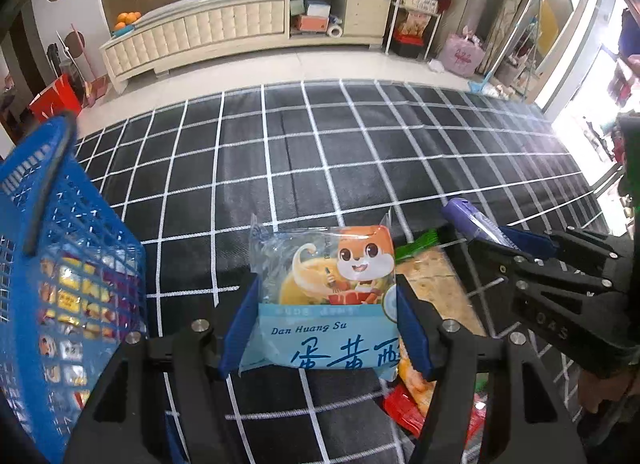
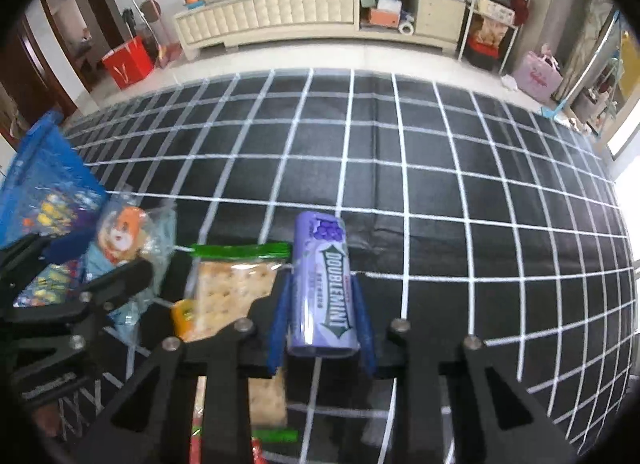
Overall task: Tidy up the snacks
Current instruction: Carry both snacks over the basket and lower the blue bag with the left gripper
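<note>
My left gripper [image 1: 326, 304] is shut on a light-blue egg-yolk pastry packet [image 1: 332, 288] with a cartoon squirrel, held above the checked cloth. A blue plastic basket [image 1: 60, 264] with several snacks in it stands just to its left. My right gripper [image 2: 322, 304] is shut on a purple Doublemint gum bottle [image 2: 324, 284], held above the cloth. The right gripper [image 1: 508, 240] with the gum shows at the right of the left wrist view. The left gripper [image 2: 92, 248] with the packet [image 2: 120, 232] shows at the left of the right wrist view, near the basket [image 2: 44, 180].
A cracker packet with a green strip [image 2: 236, 288] and red and orange snack wrappers [image 1: 404, 408] lie on the black-and-white checked cloth [image 2: 400, 168] between the grippers. A cream cabinet [image 2: 304, 12] and a red box [image 2: 128, 60] stand on the floor beyond the cloth.
</note>
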